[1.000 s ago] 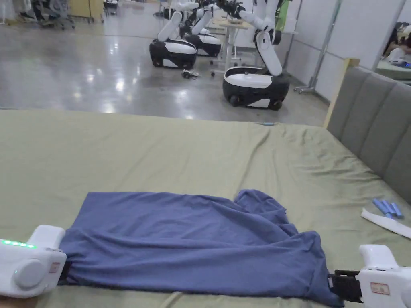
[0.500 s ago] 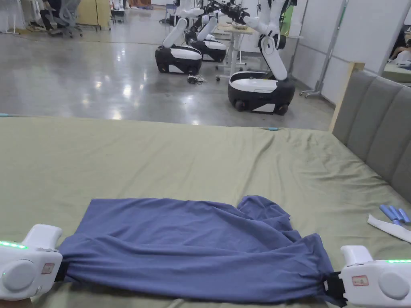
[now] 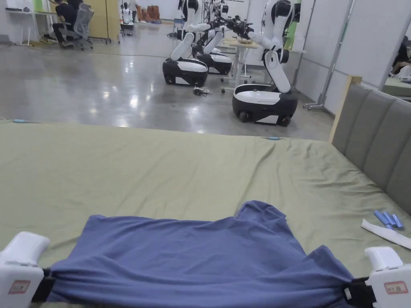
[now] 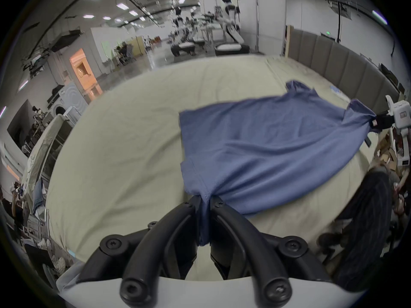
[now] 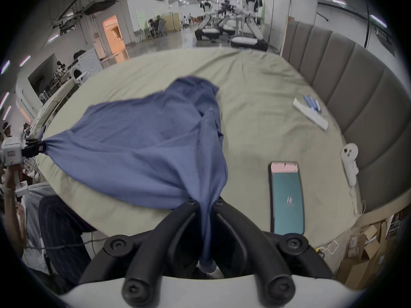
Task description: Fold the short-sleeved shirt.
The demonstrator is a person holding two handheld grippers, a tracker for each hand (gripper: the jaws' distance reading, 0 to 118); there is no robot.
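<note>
Both grippers clamp the blue shirt [image 3: 196, 256]: left gripper [image 4: 205, 201] and right gripper [image 5: 205, 201] each pinch a near corner. A phone [image 5: 287, 197] appears in the right gripper view. The shirt spans the green bed sheet [image 3: 160, 168], its near edge probably lifted; wheeled robots [image 3: 263, 96] stand beyond.

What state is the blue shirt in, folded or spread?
Spread, not neatly folded: the shirt is stretched between the left gripper and right gripper, one far corner still bunched.
</note>
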